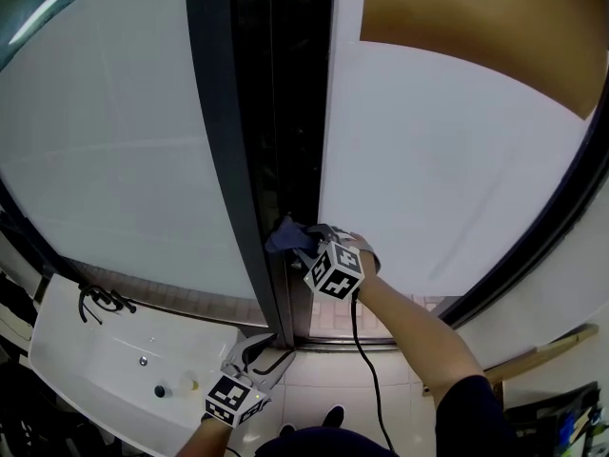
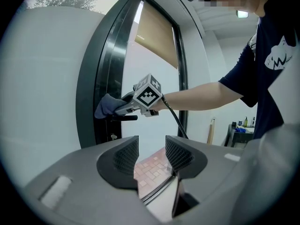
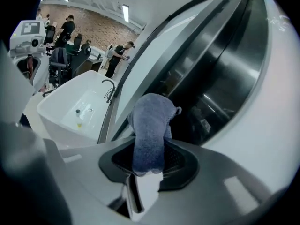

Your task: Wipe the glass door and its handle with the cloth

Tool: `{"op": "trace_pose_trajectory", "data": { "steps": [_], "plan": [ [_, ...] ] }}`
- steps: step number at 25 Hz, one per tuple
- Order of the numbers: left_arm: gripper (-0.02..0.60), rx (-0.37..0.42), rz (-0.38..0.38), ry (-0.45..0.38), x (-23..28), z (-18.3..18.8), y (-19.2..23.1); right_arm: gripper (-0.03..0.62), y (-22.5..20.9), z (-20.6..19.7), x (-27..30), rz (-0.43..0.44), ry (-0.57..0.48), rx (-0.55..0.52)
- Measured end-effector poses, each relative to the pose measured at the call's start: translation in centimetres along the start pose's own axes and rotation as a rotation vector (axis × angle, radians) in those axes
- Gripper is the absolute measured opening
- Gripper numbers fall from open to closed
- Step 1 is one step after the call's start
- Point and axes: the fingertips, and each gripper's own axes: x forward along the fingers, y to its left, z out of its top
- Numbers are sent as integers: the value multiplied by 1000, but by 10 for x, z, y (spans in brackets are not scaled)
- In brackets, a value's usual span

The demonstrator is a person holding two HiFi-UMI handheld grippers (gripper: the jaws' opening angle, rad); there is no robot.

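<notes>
The glass door has a dark frame point(image 1: 238, 160) and frosted panes point(image 1: 428, 160). My right gripper point(image 1: 303, 241) is shut on a blue cloth point(image 1: 285, 236) and holds it against the frame's edge at handle height. In the left gripper view the cloth point(image 2: 107, 106) sits just above the black lever handle point(image 2: 123, 118), with the right gripper point(image 2: 125, 107) behind it. In the right gripper view the cloth point(image 3: 150, 130) stands up between the jaws of the right gripper point(image 3: 149, 161). My left gripper point(image 1: 262, 350) hangs low near the door's foot, open and empty point(image 2: 149, 154).
A white sink point(image 1: 86, 360) with a black tap point(image 1: 100, 300) stands at the lower left. Pale floor tiles point(image 1: 324, 388) lie below the door. A wooden stick point(image 1: 542, 350) leans at the right. A tan blind point(image 1: 476, 17) covers the upper right pane. People point(image 3: 117, 55) stand far off.
</notes>
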Motion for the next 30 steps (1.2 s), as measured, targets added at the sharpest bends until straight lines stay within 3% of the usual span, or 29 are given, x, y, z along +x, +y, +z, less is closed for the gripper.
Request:
{"op": "trace_pose_trajectory", "data": {
  "steps": [6, 17, 25, 30],
  "plan": [
    [173, 2, -19, -1, 18, 3, 2, 114, -27, -52, -16, -80, 88, -30],
    [172, 28, -88, 2, 41, 9, -11, 113, -74, -141, -93, -237, 172, 109],
    [172, 40, -110, -1, 42, 12, -16, 112, -103, -225, -159, -355, 321, 183],
    [170, 39, -107, -11, 38, 13, -17, 112, -100, -228, -170, -350, 321, 261]
  ]
}}
